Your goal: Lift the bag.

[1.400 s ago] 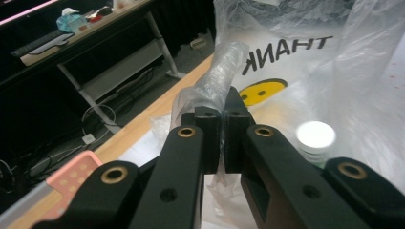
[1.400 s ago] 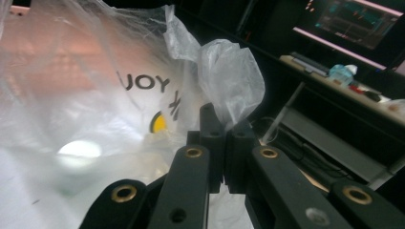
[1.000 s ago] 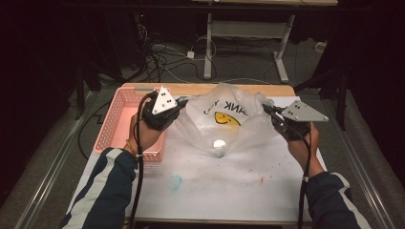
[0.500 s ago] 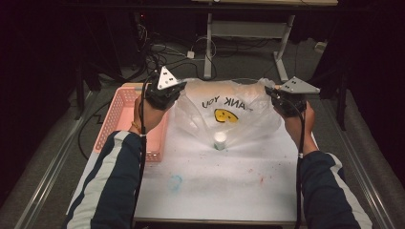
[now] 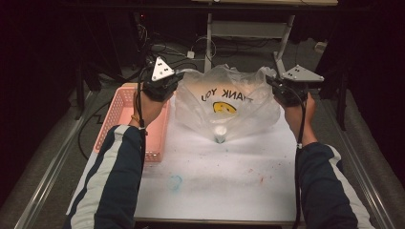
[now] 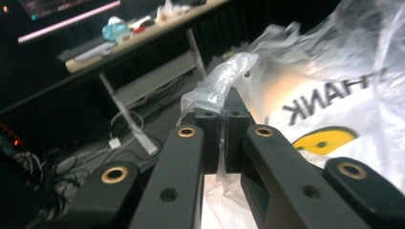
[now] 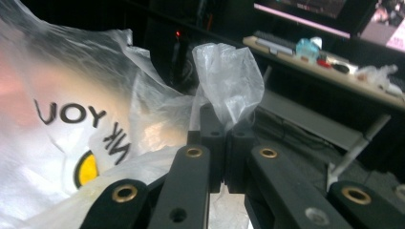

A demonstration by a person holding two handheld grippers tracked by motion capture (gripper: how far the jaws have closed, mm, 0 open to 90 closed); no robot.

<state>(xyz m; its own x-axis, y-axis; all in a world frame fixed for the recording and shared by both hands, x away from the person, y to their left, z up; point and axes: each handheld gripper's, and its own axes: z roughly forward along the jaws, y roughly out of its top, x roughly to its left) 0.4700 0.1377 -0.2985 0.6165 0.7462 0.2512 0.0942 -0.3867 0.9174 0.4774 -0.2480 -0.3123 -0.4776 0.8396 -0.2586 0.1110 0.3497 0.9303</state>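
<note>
Translucent plastic bag (image 5: 224, 102), yellow smiley print, handles clamped by left hand-held gripper (image 5: 173, 82), right hand-held gripper (image 5: 271, 82).

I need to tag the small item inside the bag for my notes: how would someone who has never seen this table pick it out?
Start at the white table, with the pink basket on its left edge. At the table's middle hangs the clear plastic bag printed with THANK YOU. The small white-capped container stands at the bag's lowest point, under the yellow smiley, the one solid thing inside.
</note>
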